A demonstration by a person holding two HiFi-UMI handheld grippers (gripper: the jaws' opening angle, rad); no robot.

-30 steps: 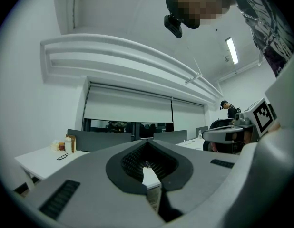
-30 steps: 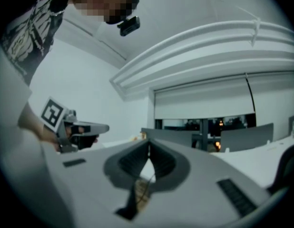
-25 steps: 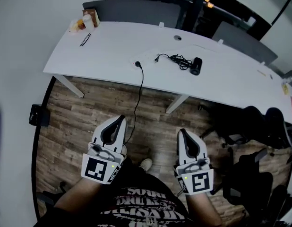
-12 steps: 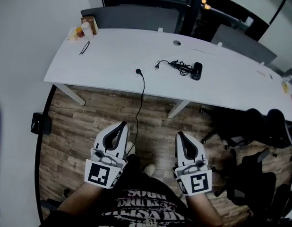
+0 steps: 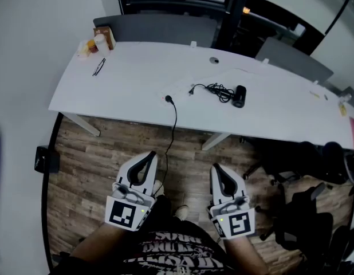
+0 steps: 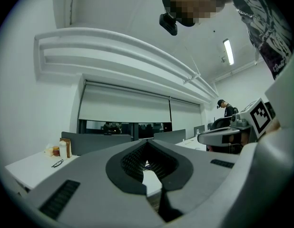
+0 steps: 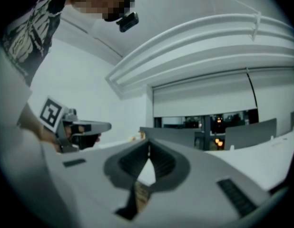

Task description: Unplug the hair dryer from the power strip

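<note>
The black hair dryer [image 5: 239,95] lies on the long white table [image 5: 125,79], with its coiled cord [image 5: 217,88] to its left ending in a plug [image 5: 191,89]. A white power strip is hard to make out against the tabletop. A black cable [image 5: 172,125] hangs from the table's front edge to the floor. My left gripper [image 5: 151,155] and right gripper [image 5: 214,168] are held side by side over the wooden floor, well short of the table. Both are shut and empty, as the left gripper [image 6: 147,142] and the right gripper [image 7: 148,144] show in their own views.
A bottle and a box [image 5: 101,39] and a pair of glasses [image 5: 98,66] sit at the table's far left end. Black office chairs [image 5: 314,153] stand at the right. A black object [image 5: 45,158] lies on the floor at the left. Grey partitions [image 5: 154,27] back the table.
The table has drawn a little nearer in the head view as the person steps towards it. Both grippers have come forward together and stay shut.
</note>
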